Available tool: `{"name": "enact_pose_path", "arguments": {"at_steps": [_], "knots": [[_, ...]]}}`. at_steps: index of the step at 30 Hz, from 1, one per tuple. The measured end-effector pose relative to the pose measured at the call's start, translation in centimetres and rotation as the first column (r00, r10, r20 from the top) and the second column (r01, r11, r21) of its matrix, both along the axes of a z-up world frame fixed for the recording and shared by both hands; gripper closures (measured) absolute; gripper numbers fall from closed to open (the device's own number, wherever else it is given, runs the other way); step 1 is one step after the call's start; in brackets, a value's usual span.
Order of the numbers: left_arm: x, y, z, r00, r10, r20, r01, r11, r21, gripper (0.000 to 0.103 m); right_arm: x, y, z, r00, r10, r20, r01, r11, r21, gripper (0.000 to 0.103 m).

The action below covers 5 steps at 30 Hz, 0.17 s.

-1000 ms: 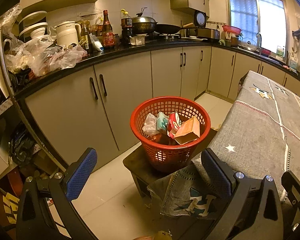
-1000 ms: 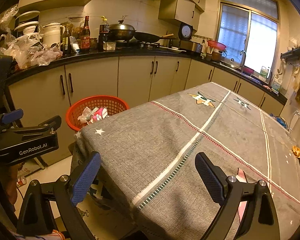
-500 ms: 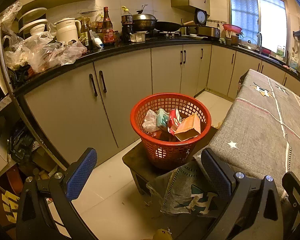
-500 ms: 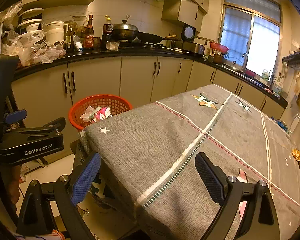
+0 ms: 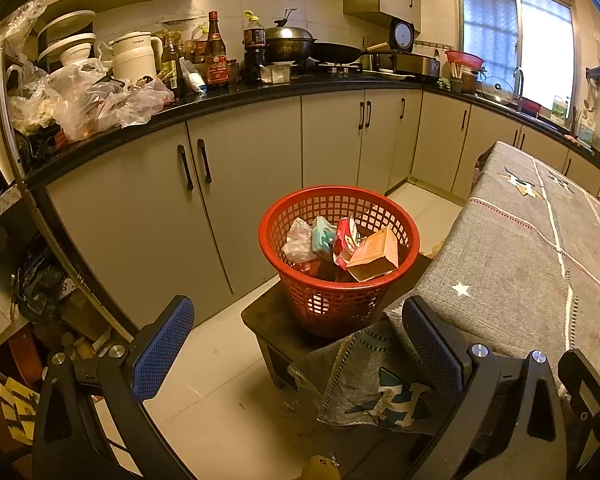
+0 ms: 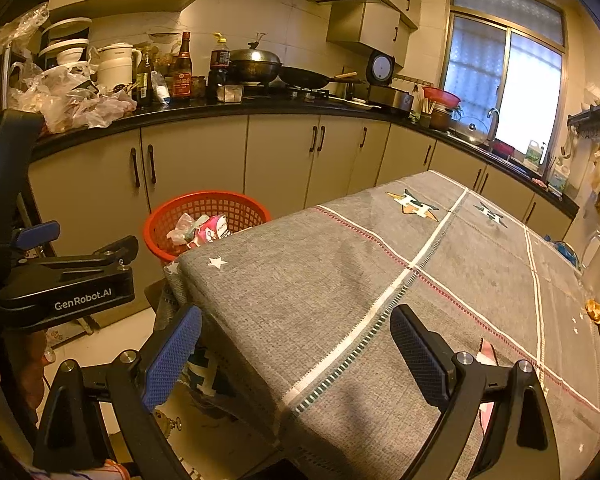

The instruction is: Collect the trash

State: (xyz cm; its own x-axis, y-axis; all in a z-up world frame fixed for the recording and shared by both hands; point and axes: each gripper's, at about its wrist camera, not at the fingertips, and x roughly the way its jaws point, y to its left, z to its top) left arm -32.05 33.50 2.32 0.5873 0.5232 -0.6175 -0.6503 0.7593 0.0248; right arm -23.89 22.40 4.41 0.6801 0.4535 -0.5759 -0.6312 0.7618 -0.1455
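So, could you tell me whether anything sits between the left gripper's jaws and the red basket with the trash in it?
Nothing visible does. The left gripper is open and empty, aimed at the red plastic mesh basket on its dark low stool. Only open floor lies between; the grey tablecloth's hanging corner drapes just right of that path.

A red lattice basket (image 5: 340, 280) sits beside a grey tablecloth (image 6: 380, 280) with white stripes and stars.

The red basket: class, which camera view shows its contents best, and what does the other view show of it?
The left wrist view. There the red basket shows whole on a dark stool, with wrappers and a carton inside. In the right wrist view, the table hides the red basket's near side; only rim and some wrappers show.
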Motion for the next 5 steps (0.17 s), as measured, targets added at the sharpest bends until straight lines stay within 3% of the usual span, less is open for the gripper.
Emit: {"name": "enact_pose_path", "arguments": {"at_steps": [5], "knots": [[-0.08,-0.07,0.2,1.0,-0.017,0.007,0.017,1.0,-0.008,0.0,-0.01,0.04,0.03,1.0,0.002,-0.011,-0.002,1.0,0.002,0.006]]}}
